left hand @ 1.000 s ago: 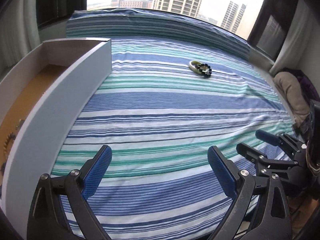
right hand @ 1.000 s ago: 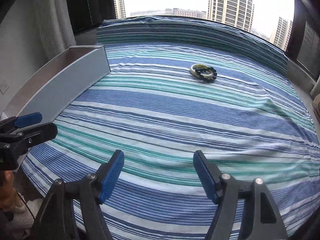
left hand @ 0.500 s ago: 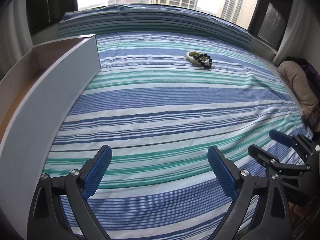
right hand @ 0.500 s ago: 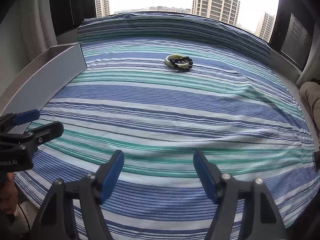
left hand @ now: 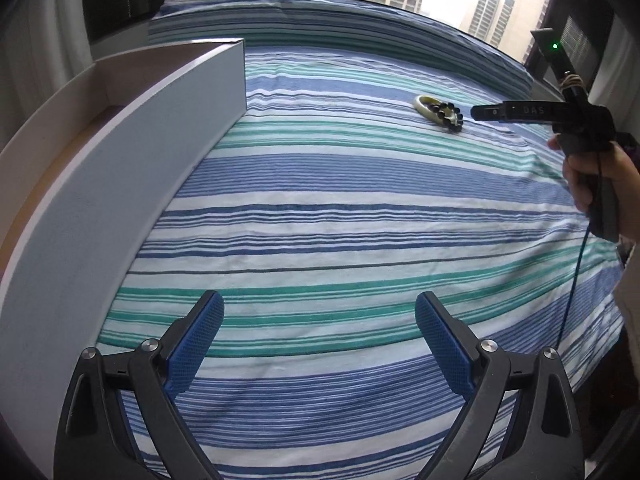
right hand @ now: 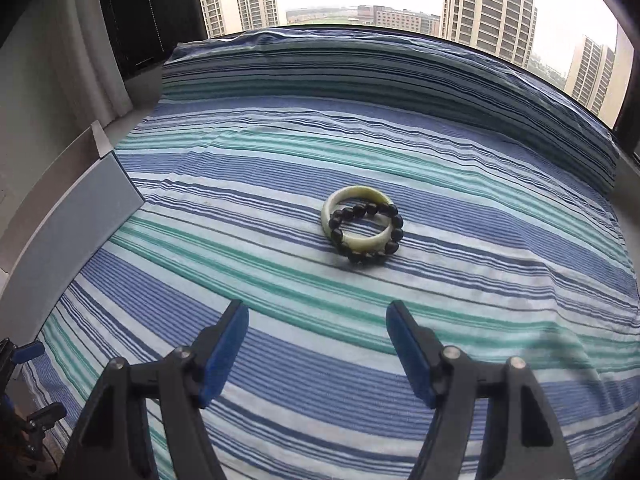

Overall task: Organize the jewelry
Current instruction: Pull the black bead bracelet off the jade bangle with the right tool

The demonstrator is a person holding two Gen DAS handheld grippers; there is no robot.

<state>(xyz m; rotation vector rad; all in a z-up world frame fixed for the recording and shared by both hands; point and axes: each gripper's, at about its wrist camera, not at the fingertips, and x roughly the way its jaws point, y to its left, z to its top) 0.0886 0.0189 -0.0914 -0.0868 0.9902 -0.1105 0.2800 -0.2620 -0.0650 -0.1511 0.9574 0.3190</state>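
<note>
Looking through the left wrist view first: my left gripper (left hand: 320, 344) hangs low over the striped bedsheet (left hand: 340, 216) with its jaws apart and nothing between them, pretty much where it was a second ago. The big change is on the right side of this view. The right gripper (left hand: 486, 112) was parked down by the near edge a second ago and has now swung out to sit just beside the jewelry, a hand (left hand: 600, 178) wrapped round its handle. The grey tray (left hand: 132, 184) runs along the left, well apart from the jewelry, so that's a long carry later.

Right wrist view: the 2 pieces are now much bigger and nearly centred. The pale green bangle (right hand: 360, 236) lies flat on the sheet with the dark bead bracelet (right hand: 394, 232) draped across it, the 2 touching and overlapping. My right gripper (right hand: 316, 348) has its jaws spread wide and empty, the pieces just ahead of the fingertips.

So I reckon the reach is about done and the grab is next. Nothing blocks the way, but the overlap is the snag: pinching 1 could drag the other along. Curtains (right hand: 80, 60) sit well off to the left.
</note>
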